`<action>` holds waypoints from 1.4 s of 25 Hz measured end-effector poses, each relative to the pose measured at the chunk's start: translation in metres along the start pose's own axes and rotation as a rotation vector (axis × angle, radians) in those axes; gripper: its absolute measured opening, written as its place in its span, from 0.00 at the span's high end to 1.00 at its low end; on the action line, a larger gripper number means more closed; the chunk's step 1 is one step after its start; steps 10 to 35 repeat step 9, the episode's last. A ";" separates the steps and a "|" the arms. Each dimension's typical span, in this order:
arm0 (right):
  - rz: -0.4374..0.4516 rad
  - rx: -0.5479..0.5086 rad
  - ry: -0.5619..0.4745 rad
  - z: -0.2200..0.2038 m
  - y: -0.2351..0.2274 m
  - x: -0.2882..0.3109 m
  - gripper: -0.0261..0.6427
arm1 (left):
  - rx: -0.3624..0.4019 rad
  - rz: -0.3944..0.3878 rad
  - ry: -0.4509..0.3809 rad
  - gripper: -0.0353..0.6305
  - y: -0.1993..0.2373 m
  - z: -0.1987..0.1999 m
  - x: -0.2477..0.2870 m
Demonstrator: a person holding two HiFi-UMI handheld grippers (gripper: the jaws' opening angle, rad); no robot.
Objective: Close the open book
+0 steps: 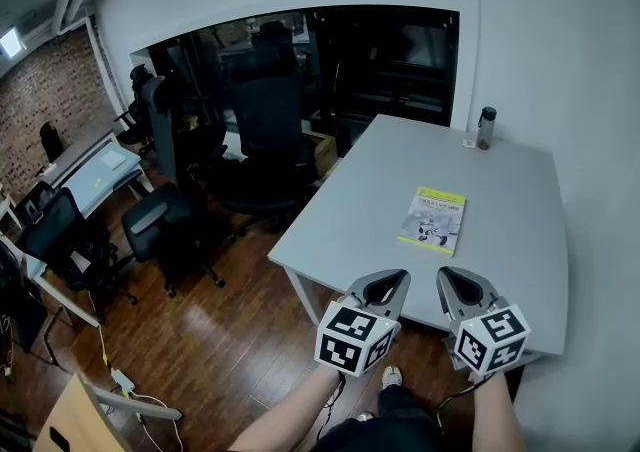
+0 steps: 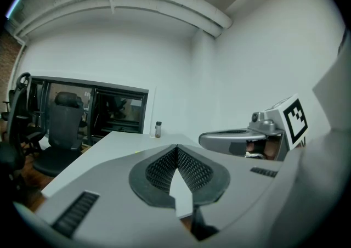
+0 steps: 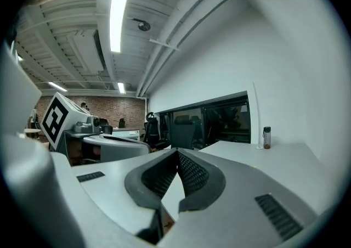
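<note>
Grey table [image 1: 520,190] carries the book [image 1: 432,220], lying flat, cover up and apparently closed already, at 12 o'clock from your tools. Your left tool [image 1: 385,285] and right tool [image 1: 462,288] hover at the near edge, both with jaws pressed together and empty. Verify the cover sits flush. If it lifts, press lightly from above, never dragging toward the bottle [image 1: 486,128] at 1 o'clock.

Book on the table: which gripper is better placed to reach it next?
Right, but only narrowly. Both grippers are shut and empty at the table's near edge, just short of the book, which looks closed, cover up. The right gripper sits below its middle; the left gripper below its left corner.
</note>
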State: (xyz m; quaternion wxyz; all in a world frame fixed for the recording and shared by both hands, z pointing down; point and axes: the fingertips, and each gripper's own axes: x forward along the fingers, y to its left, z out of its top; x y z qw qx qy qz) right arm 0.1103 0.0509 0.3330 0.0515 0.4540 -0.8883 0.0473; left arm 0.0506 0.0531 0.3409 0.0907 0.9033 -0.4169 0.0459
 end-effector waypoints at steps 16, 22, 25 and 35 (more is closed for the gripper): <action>-0.007 -0.005 -0.005 0.004 -0.002 0.001 0.95 | -0.010 0.000 -0.002 0.94 0.004 0.002 0.002; -0.007 -0.005 -0.005 0.004 -0.002 0.001 0.95 | -0.010 0.000 -0.002 0.94 0.004 0.002 0.002; -0.007 -0.005 -0.005 0.004 -0.002 0.001 0.95 | -0.010 0.000 -0.002 0.94 0.004 0.002 0.002; -0.007 -0.005 -0.005 0.004 -0.002 0.001 0.95 | -0.010 0.000 -0.002 0.94 0.004 0.002 0.002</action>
